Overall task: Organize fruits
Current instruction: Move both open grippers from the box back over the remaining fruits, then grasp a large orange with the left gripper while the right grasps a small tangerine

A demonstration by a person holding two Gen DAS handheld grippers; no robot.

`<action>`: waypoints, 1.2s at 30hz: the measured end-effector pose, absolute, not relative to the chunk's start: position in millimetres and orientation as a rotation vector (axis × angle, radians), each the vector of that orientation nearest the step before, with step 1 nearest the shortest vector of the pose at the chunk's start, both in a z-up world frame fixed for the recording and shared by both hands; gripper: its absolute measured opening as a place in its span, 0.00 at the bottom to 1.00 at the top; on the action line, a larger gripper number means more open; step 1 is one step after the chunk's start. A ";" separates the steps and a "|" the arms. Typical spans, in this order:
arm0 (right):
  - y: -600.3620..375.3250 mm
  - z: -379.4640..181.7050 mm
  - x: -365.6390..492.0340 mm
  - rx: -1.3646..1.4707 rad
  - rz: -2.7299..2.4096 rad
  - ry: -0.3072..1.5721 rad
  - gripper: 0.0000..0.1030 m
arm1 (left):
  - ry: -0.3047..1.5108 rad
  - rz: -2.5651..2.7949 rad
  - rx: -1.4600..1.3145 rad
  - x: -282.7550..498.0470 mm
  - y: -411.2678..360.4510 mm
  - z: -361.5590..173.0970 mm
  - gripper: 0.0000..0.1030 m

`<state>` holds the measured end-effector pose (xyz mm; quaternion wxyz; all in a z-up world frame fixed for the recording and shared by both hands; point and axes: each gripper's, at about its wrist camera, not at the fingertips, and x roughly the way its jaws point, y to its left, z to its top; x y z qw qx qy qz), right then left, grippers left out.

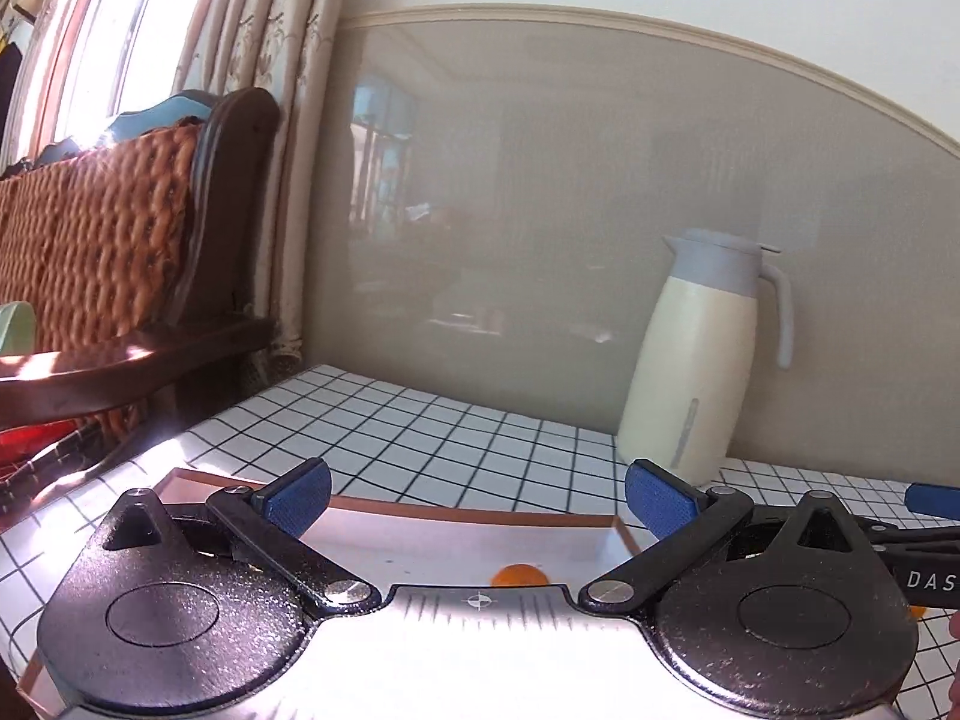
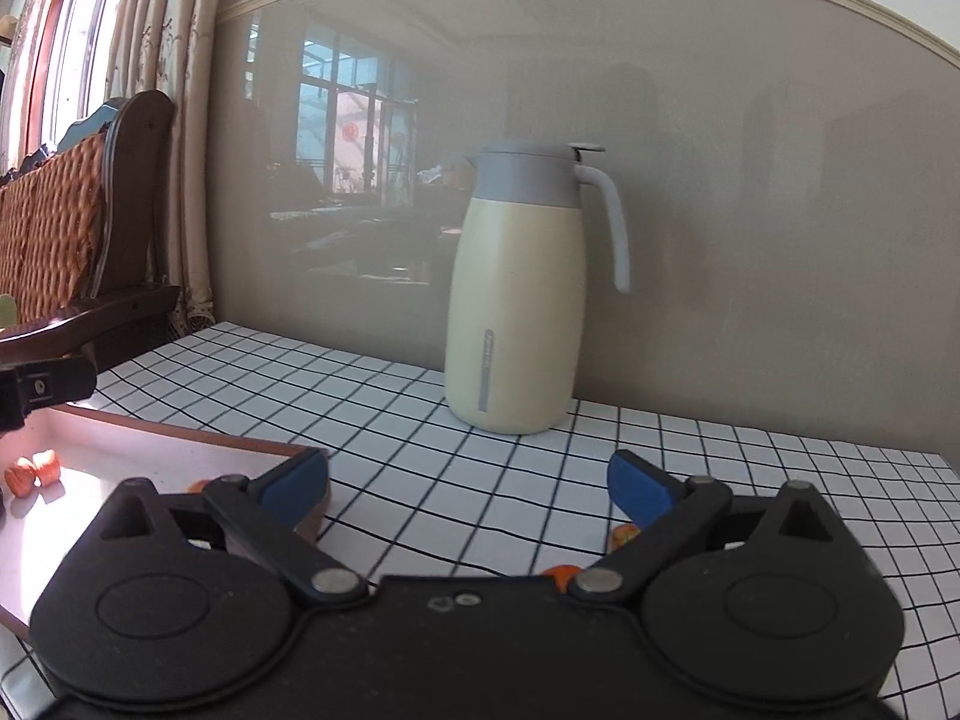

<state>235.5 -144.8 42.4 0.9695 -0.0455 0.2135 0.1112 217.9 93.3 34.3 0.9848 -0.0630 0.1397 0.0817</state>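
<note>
Both grippers are hanging wide open, holding nothing. Left gripper (image 1: 477, 495) is hovering over the tray (image 1: 480, 519), where one orange fruit (image 1: 519, 575) is already sitting. Right gripper (image 2: 468, 486) is hovering over the desk (image 2: 420, 420), above loose fruits (image 2: 624, 535), likely lining up the next pick. The jug (image 2: 516, 294) is standing clear at the back.

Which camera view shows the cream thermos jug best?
The right wrist view shows the cream thermos jug best: it stands whole near the middle of the picture, with grey lid, handle and the strip on its body visible. In the left wrist view the same jug stands far to the right, and the left claw hides its base.
</note>
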 end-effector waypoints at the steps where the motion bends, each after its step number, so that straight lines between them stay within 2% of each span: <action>1: -150.8 40.9 236.5 -0.097 0.206 0.442 0.92 | 0.278 0.152 -0.110 219.7 84.5 34.7 1.00; 6: -185.9 35.9 235.1 -0.095 0.138 0.449 0.90 | 0.310 0.022 -0.081 231.0 44.0 33.0 1.00; 11: -220.4 29.5 236.2 -0.073 0.089 0.476 0.84 | 0.326 -0.026 -0.025 240.8 3.4 27.0 1.00; 23: -267.0 -3.8 247.9 -0.068 0.026 0.613 0.65 | 0.412 -0.151 0.064 266.2 -60.8 0.1 1.00; 25: -270.8 -8.4 247.2 -0.072 0.029 0.631 0.63 | 0.418 -0.177 0.089 269.3 -75.1 -3.6 0.93; 26: -272.4 -10.4 247.5 -0.075 0.032 0.637 0.62 | 0.428 -0.187 0.106 271.4 -81.5 -5.3 0.84; 27: -273.9 -12.6 247.9 -0.080 0.033 0.641 0.62 | 0.442 -0.194 0.120 274.1 -86.8 -8.2 0.82; 29: -276.6 -16.7 249.8 -0.086 0.037 0.659 0.61 | 0.460 -0.200 0.128 279.6 -93.6 -14.7 0.82; 36: -284.0 -27.6 262.4 -0.085 0.044 0.688 0.45 | 0.522 -0.212 0.117 297.0 -107.5 -29.3 0.82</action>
